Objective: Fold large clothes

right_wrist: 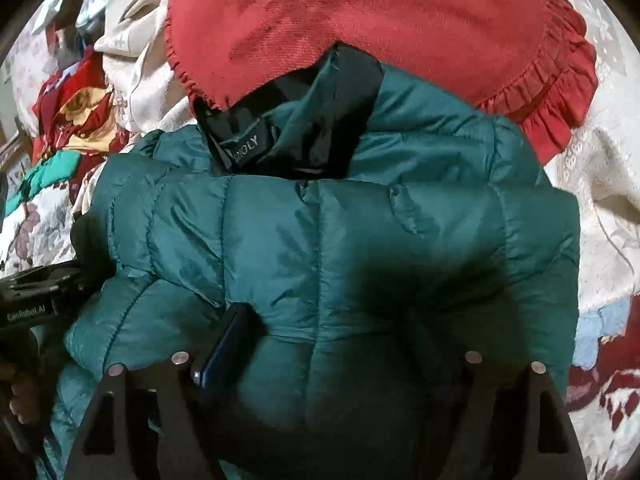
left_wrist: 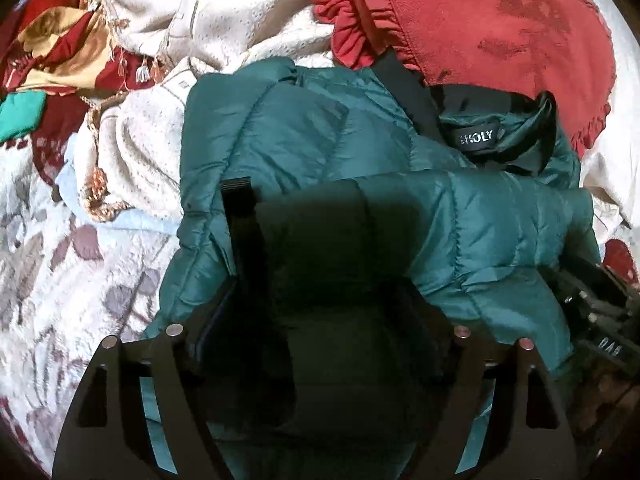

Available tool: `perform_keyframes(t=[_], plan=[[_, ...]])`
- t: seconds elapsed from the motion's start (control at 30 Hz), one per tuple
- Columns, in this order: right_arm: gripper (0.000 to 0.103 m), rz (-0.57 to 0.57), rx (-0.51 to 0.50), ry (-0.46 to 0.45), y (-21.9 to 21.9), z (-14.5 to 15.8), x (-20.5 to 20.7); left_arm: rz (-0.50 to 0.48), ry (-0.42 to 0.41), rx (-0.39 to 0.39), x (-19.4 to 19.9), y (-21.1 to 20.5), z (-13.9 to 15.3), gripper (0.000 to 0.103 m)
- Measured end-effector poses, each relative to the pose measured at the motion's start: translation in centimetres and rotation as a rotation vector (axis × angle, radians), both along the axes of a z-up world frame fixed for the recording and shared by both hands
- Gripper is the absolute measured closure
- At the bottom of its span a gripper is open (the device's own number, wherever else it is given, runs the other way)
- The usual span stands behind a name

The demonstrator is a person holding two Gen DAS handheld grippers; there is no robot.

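The teal puffer jacket [left_wrist: 304, 144] lies bunched on the bed [left_wrist: 52, 264], its collar and black label [left_wrist: 478, 136] up against the red ruffled cushion [left_wrist: 480, 28], with a heap of cream and patterned cloths [left_wrist: 160, 40] off to the side. The left gripper [left_wrist: 324, 240] hangs low over the folded bulk, jaws spread wide, padding bulging up between them but no pinch on it that I can make out. Same story on the other side: the right gripper [right_wrist: 344, 320] hovers right down on the quilted panel, jaws released, one dark finger [right_wrist: 224, 344] lying against the fabric without clamping.

So both tools look let go, and the fold reads as partly made, a thick panel doubled over below the collar. The next grab wants care. Puffy fill springs back, so each gripper should bite deep into a seam or hem rather than skim the slick shell. Pick matching points left and right so the edge lifts evenly, then press the air out after laying it down. The risk is the nylon slipping free and the fold flopping open toward the cushion.
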State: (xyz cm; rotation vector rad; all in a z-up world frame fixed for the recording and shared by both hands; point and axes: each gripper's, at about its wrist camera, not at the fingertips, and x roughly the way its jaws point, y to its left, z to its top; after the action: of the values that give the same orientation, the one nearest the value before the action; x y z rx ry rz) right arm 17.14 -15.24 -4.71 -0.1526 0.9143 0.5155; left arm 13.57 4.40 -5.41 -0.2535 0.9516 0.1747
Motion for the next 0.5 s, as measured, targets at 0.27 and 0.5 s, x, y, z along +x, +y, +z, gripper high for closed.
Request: perform_keyframes(t=[0.27,0.5], plan=[[0.026,-0.097,0.072,-0.024,-4.7,5.6,-3.3,0.016,-0.112,-0.007,-4.0,2.2,4.1,0.024],[0.026,-0.132,-0.031,-0.011,-11.8,6.7,-12.6,-0.016,-0.13,0.024,-12.0,3.4,4.4,0.024]])
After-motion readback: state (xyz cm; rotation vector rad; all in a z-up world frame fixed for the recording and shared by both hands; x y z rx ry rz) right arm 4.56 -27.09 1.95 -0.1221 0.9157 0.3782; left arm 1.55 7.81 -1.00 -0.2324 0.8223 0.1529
